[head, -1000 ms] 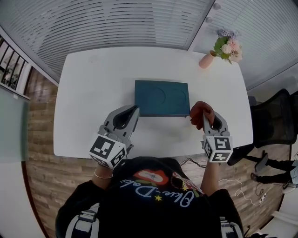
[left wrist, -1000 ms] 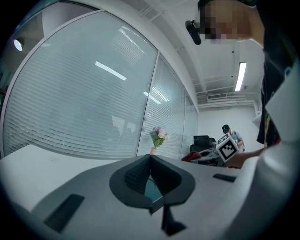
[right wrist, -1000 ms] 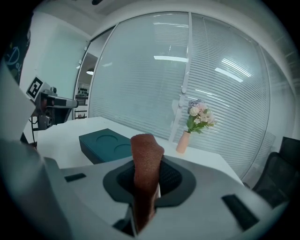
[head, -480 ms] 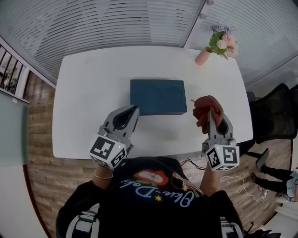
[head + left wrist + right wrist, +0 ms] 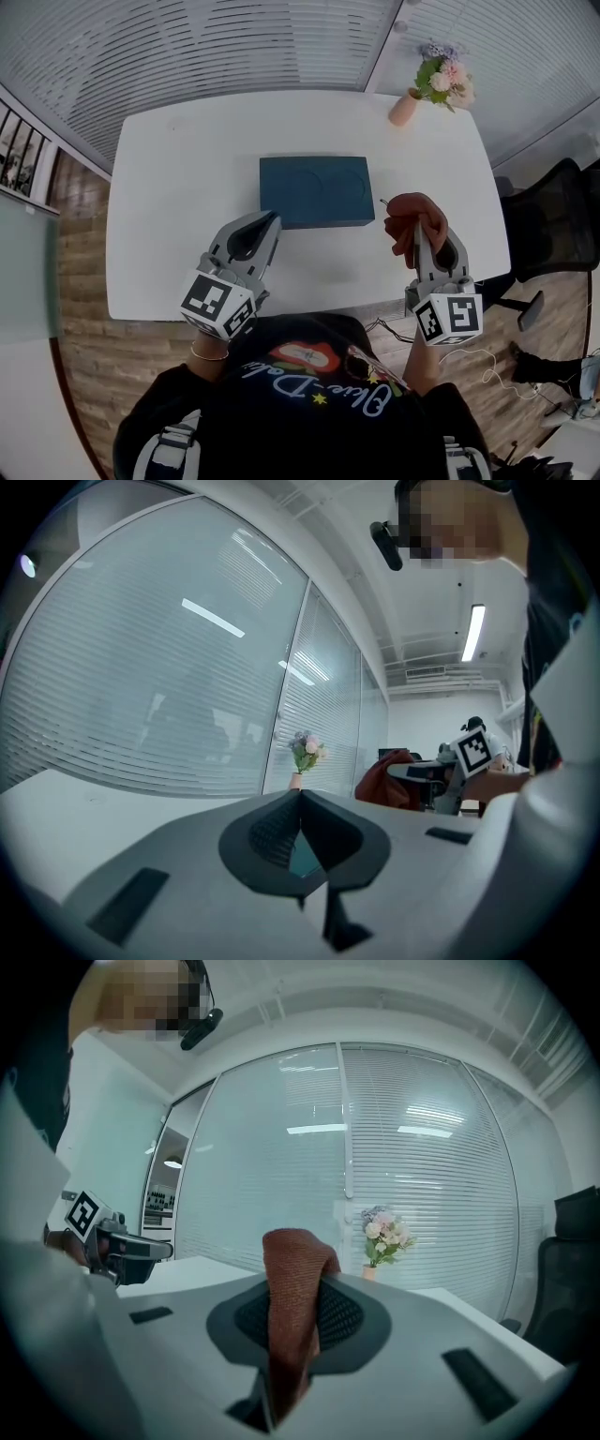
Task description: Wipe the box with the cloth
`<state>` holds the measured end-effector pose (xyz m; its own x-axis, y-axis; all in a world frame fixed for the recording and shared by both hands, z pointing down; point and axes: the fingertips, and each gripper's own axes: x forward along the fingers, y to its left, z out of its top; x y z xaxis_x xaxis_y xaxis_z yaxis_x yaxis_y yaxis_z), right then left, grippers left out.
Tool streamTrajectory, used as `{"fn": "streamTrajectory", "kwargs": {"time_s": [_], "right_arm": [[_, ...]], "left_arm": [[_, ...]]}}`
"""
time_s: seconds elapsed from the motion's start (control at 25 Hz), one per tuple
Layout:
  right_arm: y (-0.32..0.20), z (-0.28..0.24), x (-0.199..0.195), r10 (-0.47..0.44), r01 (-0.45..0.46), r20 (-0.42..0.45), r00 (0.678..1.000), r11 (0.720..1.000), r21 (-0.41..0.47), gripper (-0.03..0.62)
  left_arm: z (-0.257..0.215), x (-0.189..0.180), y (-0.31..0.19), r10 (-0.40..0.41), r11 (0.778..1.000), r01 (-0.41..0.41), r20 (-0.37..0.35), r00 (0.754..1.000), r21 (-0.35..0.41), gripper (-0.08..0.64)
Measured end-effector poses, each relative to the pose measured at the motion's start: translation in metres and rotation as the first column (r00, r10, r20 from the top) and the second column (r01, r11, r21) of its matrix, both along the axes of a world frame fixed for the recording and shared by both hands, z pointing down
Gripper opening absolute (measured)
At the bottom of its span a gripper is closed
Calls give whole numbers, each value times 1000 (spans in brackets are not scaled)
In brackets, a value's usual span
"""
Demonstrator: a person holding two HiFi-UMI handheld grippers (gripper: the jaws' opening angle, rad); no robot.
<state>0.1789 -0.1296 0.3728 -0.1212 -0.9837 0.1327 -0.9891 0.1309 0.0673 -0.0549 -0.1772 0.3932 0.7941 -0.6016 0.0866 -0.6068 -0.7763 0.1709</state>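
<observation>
On the white worktop (image 5: 169,206), glass walls (image 5: 234,47) behind and wood floor (image 5: 80,281) around, the teal box (image 5: 315,191) sits mid-surface, long axis left-right. Open room on all sides (vase (image 5: 405,108) at far right corner). My right hand-held gripper (image 5: 419,234) pinches the rust cloth (image 5: 411,217) just right of the box. My left hand-held gripper (image 5: 272,221) is pressed together, near the front edge.

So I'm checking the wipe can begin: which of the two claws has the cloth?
The right claw, shut on the rust-red cloth; the left claw is shut with nothing in it.

Coarse-woven cloth (image 5: 291,1297) (matt box (image 5: 314,191))
</observation>
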Motion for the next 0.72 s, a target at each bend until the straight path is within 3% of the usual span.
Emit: {"fn": "streamTrajectory", "kwargs": {"time_s": [0.72], "right_arm": [[-4,0,-14,-21,20,-16,1000,1000,-15,49]], "left_arm": [[-1,-17,-3,-23,1000,23,4,1000,0,5]]}}
